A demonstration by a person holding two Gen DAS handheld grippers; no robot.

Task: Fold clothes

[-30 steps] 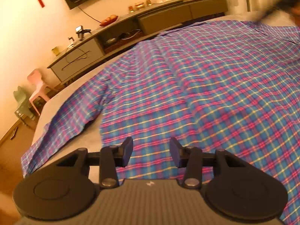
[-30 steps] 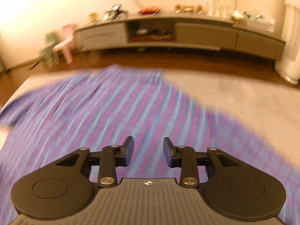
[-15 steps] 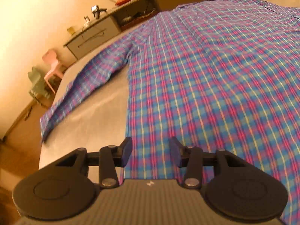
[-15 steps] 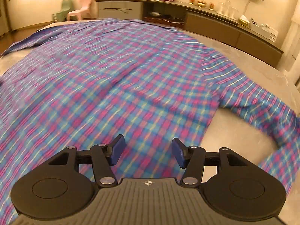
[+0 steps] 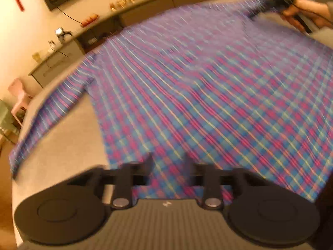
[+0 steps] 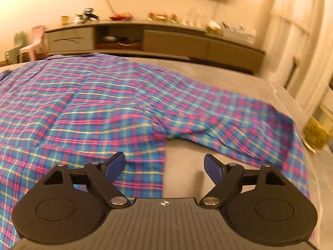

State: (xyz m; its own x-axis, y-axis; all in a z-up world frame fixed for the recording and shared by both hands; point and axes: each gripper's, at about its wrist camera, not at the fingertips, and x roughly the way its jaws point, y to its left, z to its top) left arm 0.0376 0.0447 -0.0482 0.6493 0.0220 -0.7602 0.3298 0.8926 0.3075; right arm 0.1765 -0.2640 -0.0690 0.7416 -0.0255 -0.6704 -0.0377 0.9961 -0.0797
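Two sleeves are seen spread out from a plaid shirt laid flat on the grey bed; no fold is visible. The left claw is held part-open over the hem, gripping nothing. The right claw is held wide, empty, beside the side seam. A sleeve fold is judged likely next, calling for an edge pinched.

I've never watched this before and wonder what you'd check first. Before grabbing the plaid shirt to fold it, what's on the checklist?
1. Plaid shirt spread on the grey surface: ok.
2. Right tool open, holding nothing: ok.
3. Left tool open over the hem: ok.
4. Right sleeve lying smooth: not ok, bunched at the armpit.
5. Left sleeve stretched out: ok.
6. Left view sharp: not ok, blurred.
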